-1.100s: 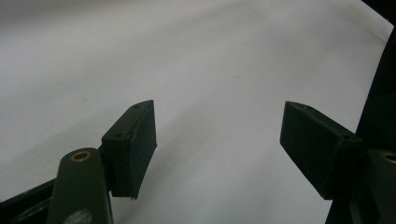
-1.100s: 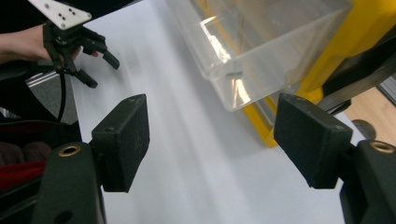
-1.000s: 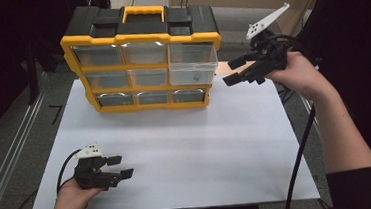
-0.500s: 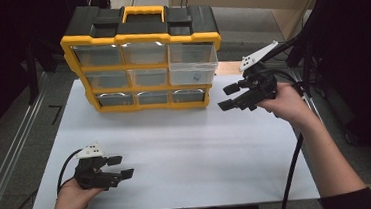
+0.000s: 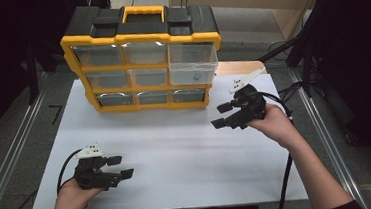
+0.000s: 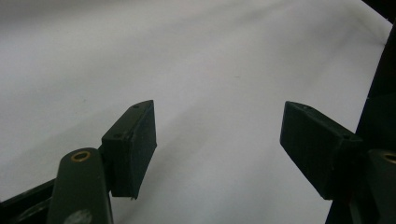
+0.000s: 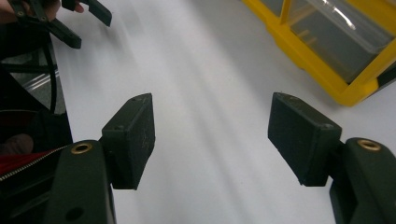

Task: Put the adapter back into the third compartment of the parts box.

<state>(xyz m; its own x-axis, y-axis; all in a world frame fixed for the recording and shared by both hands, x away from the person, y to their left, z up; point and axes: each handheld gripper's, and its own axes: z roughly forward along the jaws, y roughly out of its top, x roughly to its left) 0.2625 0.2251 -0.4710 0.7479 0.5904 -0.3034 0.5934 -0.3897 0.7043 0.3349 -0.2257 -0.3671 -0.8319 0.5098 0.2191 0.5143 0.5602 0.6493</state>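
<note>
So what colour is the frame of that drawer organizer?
Yellow frame with a black top, clearest in the high view.

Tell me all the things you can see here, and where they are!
Drawer organizer: one, yellow frame with black top and clear drawers, standing at the far edge of the sheet.
Pulled-out drawer: one, clear, right column, sticking out toward the camera.
Sheet: one, white, covering the table.
Left gripper: one, black, near left on the sheet, open, nothing between the jaws.
Right gripper: one, black, right side, below the pulled-out drawer, open, holding nothing.
Hands: two, one on each gripper.
</note>
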